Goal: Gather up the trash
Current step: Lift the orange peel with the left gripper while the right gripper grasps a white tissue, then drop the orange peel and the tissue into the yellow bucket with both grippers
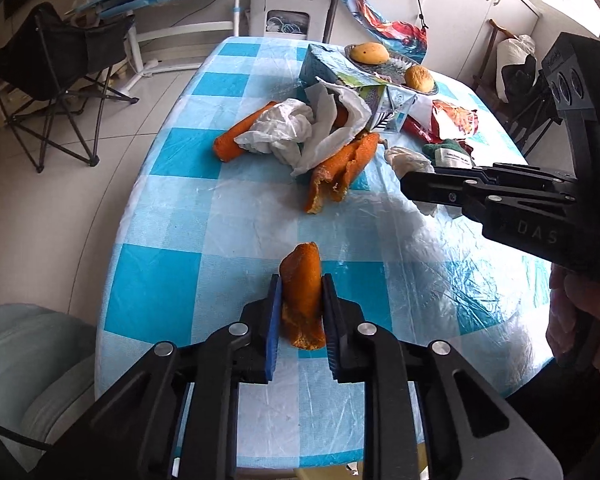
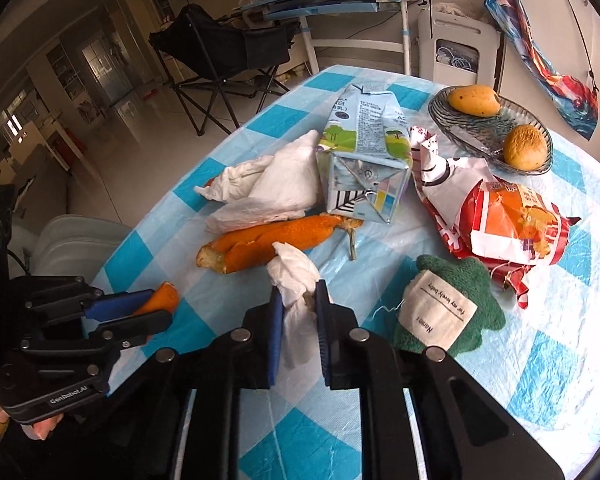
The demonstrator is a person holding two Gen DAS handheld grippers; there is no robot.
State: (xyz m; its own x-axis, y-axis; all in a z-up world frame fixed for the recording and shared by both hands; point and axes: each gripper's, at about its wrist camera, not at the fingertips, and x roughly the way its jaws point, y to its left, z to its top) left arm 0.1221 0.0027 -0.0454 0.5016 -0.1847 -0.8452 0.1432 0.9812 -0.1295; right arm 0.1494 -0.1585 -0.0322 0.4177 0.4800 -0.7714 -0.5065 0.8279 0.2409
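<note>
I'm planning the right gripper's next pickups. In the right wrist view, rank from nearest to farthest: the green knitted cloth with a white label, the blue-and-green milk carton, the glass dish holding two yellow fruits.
From the right gripper:
1. Green knitted cloth, just to its right.
2. Milk carton, mid-table, straight ahead.
3. Glass dish, far right corner.

A lived-in home: a checked plastic cloth [image 1: 204, 216] covers the dining surface, a folding camp chair [image 2: 224, 52] stands on tiled floor, beside a glass desk [image 2: 332, 0] and white cupboards [image 1: 480, 4].
</note>
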